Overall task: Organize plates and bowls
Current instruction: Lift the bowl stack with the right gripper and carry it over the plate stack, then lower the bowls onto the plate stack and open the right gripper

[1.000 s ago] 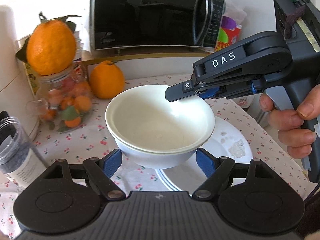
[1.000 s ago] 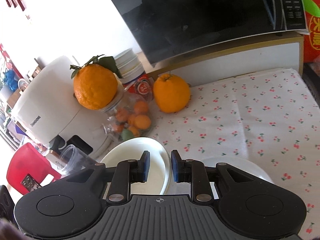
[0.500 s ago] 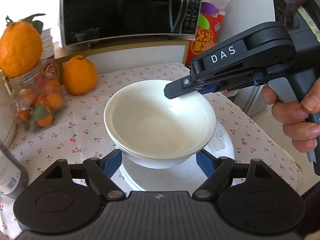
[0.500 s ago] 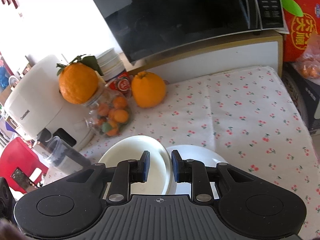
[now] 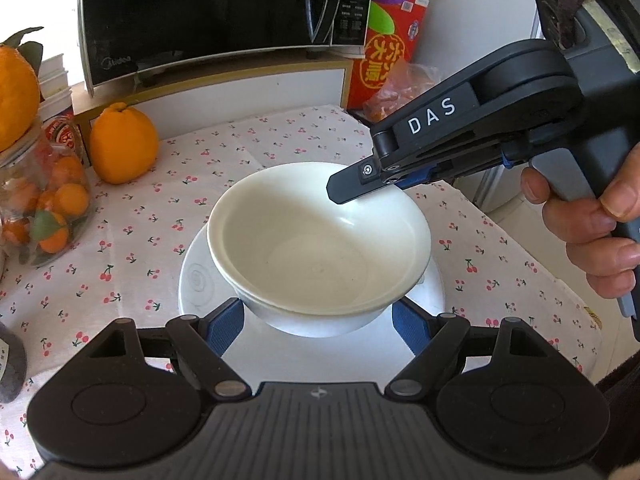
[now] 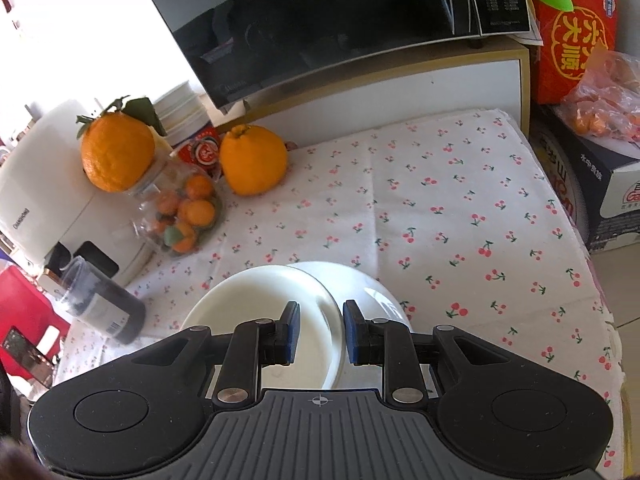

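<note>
Item: white bowl (image 5: 320,240), apparently two nested, held above a white plate (image 5: 192,280) on the cherry-print cloth (image 5: 280,136). Right gripper (image 6: 319,334) was clamped on the right rim; left gripper (image 5: 318,320) clasped the near base. Likely glazed, stiff, slippery, breakable; hold by rim and foot.

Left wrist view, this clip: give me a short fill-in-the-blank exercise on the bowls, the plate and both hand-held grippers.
1. The stacked white bowls are held over a white ____.
2. The right hand-held gripper is shut on the bowls' ____.
3. The left hand-held gripper grips the bowls from both sides, just above the plate, with its ____ pads.
4. The loose orange sits on the ____-print tablecloth.

Missing words: plate; rim; blue; cherry
</note>
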Available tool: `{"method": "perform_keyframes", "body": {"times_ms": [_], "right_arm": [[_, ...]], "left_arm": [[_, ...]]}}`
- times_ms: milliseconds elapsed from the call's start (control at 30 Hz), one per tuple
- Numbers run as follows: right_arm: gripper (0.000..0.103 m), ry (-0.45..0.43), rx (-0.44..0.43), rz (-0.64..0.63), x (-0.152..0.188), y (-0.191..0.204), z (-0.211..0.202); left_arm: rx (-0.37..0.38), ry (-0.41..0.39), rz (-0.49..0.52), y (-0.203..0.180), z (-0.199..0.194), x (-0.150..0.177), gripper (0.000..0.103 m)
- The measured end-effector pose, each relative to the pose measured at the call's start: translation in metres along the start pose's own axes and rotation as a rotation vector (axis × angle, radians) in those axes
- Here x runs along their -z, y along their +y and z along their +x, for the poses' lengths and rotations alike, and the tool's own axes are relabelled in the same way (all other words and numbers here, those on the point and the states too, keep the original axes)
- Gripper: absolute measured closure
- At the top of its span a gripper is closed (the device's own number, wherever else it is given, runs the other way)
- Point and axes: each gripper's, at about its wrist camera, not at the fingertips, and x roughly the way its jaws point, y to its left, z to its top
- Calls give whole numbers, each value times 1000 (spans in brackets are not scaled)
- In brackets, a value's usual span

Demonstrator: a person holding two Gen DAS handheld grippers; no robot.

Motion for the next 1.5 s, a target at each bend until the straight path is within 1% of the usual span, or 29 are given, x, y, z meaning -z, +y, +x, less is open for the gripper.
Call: {"method": "perform_keyframes", "body": {"times_ms": [333, 800, 833, 900, 967, 1000, 1033, 1100, 1200, 1233, 1300, 1400, 1500], "right_arm": [[79, 26, 19, -6, 4, -3, 10], [78, 27, 20, -23, 6, 1, 11], [78, 26, 20, -20, 6, 1, 11], [77, 26, 18, -17, 5, 0, 11], [77, 24, 16, -14, 5, 0, 10], [70, 21, 18, -12, 5, 0, 9], [66, 15, 18, -9, 5, 0, 8], [52, 1, 20, -9, 6, 1, 3], [44, -17, 18, -15, 7, 2, -9], [42, -21, 18, -19, 8, 3, -13], [35, -36, 27, -30, 9, 4, -24], [28, -62, 52, -66, 12, 8, -42], [24, -79, 79, -94, 16, 12, -59]], "left_arm": [[-5, 26, 7, -2, 8, 3, 24], [-7, 36, 17, -1, 6, 5, 24], [-11, 37, 22, -2, 6, 5, 23], [-13, 33, 32, -3, 5, 4, 16], [-16, 30, 33, -4, 4, 4, 13], [-18, 32, 31, -4, 3, 3, 13], [-19, 35, 27, -4, 2, 3, 12], [-14, 40, 17, -3, -2, 4, 10], [-10, 56, 17, -4, -10, 7, 9], [-13, 56, 24, -5, -14, 7, 9], [-24, 52, 37, -8, -23, 7, 8], [-48, 46, 44, -11, -37, 5, 5], [-91, 49, 24, -15, -53, 3, 3]]}}
